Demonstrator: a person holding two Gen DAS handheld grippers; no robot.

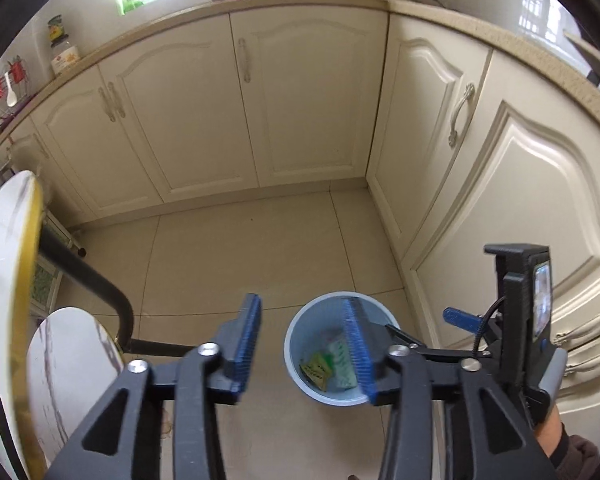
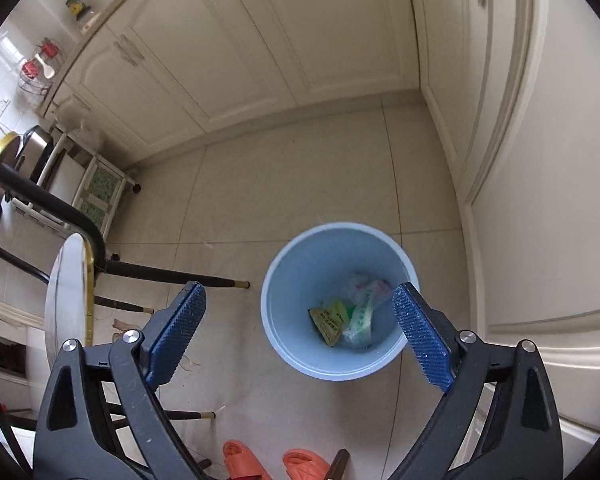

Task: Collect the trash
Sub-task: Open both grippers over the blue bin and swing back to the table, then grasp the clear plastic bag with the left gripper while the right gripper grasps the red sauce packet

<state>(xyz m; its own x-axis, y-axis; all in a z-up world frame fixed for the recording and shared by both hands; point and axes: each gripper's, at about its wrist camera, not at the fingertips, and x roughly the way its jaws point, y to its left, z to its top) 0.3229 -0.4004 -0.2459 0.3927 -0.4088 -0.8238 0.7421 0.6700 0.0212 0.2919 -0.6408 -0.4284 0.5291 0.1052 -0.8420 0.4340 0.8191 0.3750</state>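
Left wrist view: cream cabinet doors wrap the corner, and a gold-rimmed marble table crowds the left edge. The light blue bin stands upright on the tiled floor, mouth up, partly behind the right finger. Left gripper is parted with nothing between its pads.

Right wrist view: right gripper is spread wide and empty. The yellow packet and a crumpled plastic bag lie in the bin's bottom. Orange slippers sit below.

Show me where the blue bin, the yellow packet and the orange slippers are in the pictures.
blue bin (image 2: pixel 300 356): right wrist view, on its near rim.
yellow packet (image 2: pixel 329 320): right wrist view, on the packet's middle, inside the bin.
orange slippers (image 2: pixel 244 464): right wrist view, on the left slipper's top.
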